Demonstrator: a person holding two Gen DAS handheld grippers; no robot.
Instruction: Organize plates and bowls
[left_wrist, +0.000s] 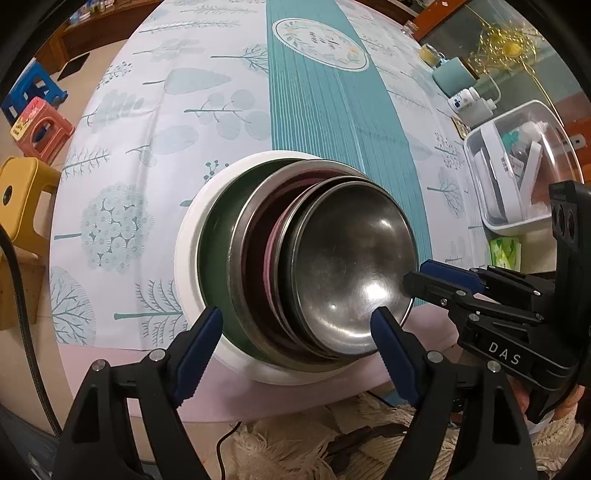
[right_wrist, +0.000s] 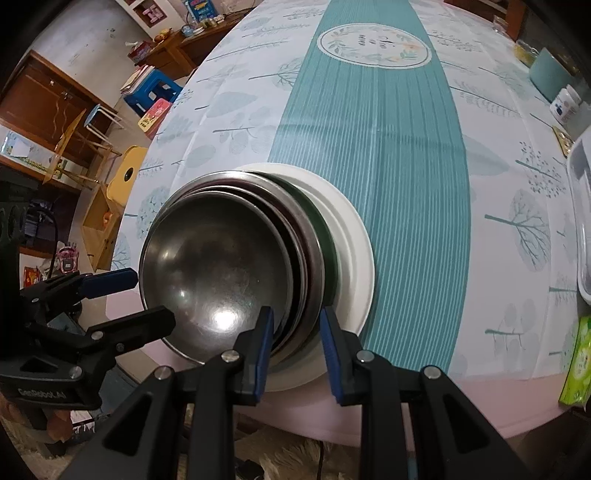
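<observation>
Steel bowl (left_wrist: 354, 266) sits on top of the nested stack on the white plate (left_wrist: 188, 254). Left claw (left_wrist: 295, 332) gapes wide, holding nothing. Right claw (right_wrist: 295, 325) looks parted too, probably just hovering over the rims.

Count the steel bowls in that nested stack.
3 visible: the top steel bowl, a second steel rim just under it, and the large outer steel bowl. More may be hidden inside the nest.

Handheld grippers: black frames, blue pads

Left gripper (left_wrist: 295, 328) and right gripper (right_wrist: 295, 328): black angular arms, silver pivot screws, ribbed blue pads. White "DAS" lettering on the right body.
</observation>
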